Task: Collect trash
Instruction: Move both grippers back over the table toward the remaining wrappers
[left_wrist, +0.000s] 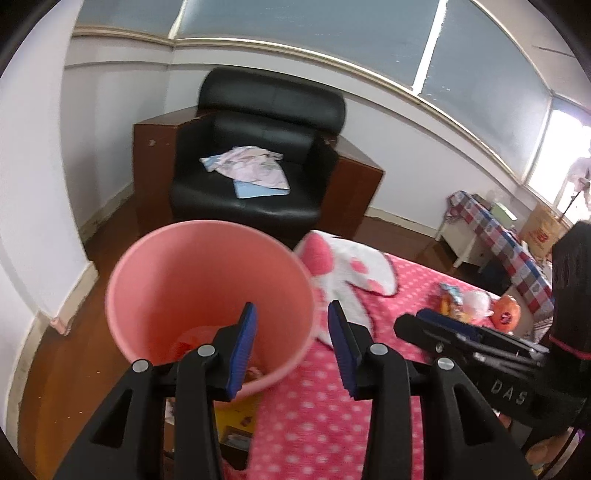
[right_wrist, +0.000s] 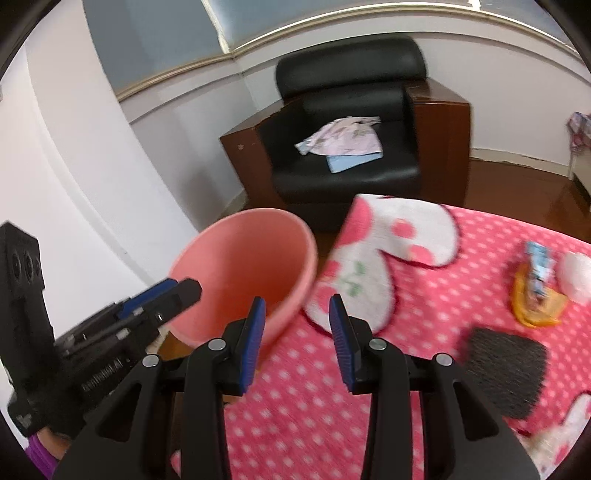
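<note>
A pink bin (left_wrist: 207, 288) stands on the floor against the bed's edge, with some reddish trash (left_wrist: 192, 339) at its bottom. My left gripper (left_wrist: 291, 325) hangs open over the bin's near rim, nothing between its pads. My right gripper (right_wrist: 297, 317) is open and empty over the pink dotted blanket (right_wrist: 295, 424), just right of the bin (right_wrist: 243, 258). Further right on the blanket lie a blue snack wrapper (right_wrist: 537, 273), an orange wrapper (right_wrist: 535, 310) and a white crumpled wad (right_wrist: 576, 277). The left wrist view shows the wrappers (left_wrist: 450, 299) beyond the right gripper (left_wrist: 410, 321).
A black armchair (left_wrist: 258, 155) with clothes on its seat stands behind the bin. Wooden floor (left_wrist: 74, 332) runs left of the bed, with a yellow box (left_wrist: 236, 410) under the bin's side. A checked-cloth table (left_wrist: 498, 236) is at far right. A dark heart patch (right_wrist: 506, 373) lies on the blanket.
</note>
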